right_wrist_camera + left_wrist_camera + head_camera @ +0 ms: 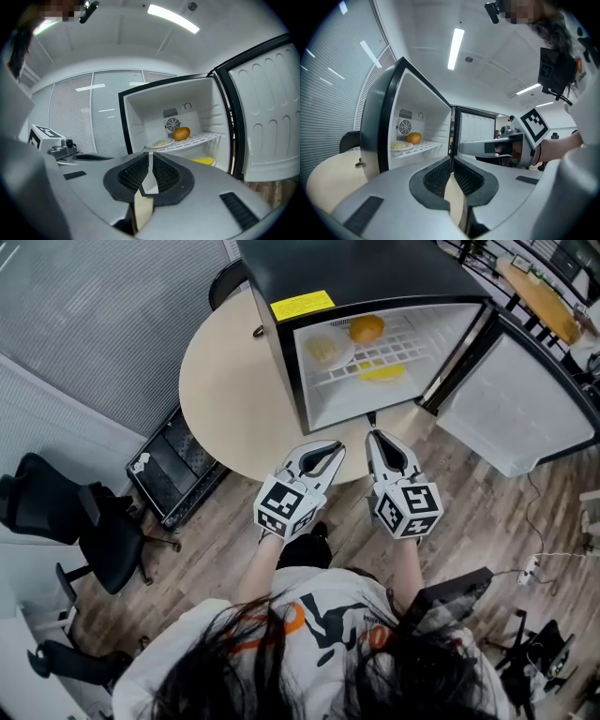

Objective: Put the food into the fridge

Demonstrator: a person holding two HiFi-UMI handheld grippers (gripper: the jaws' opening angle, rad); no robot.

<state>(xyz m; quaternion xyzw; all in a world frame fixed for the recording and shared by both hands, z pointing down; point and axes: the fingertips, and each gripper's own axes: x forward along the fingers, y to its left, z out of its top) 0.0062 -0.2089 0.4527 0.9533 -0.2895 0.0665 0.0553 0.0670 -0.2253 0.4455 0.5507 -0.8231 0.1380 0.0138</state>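
Grey left claw (451,158): clenched, pads meeting at the tips, nothing between them, touching nothing.
right claw (150,153): clenched too and empty; just right of the left claw, apart from it.
why held so: both claws hang side by side with tips aimed at the fridge mouth and carry no load. This reads as parked outside the opening with nothing left to carry.
table (225,399): round and beige, its edge right under the claw tips. It runs ahead and left, and the fridge stands on it.
fridge (284,362): straight ahead of both claws, near but not touched, and open.
door (516,409): swung wide, off to the right of the right claw, so the reach in stays clear.
yellow item (382,372): ahead of the right claw, lowest, under the shelf. Maybe a banana, can't tell.
shelf (405,334): white wire, ahead and above the yellow item.
plate (325,351): on the shelf ahead of the left claw, with pale food on it.
orange (367,328): on the shelf just beside the plate, farthest back.
task: food looks all inside; only the door is left open.
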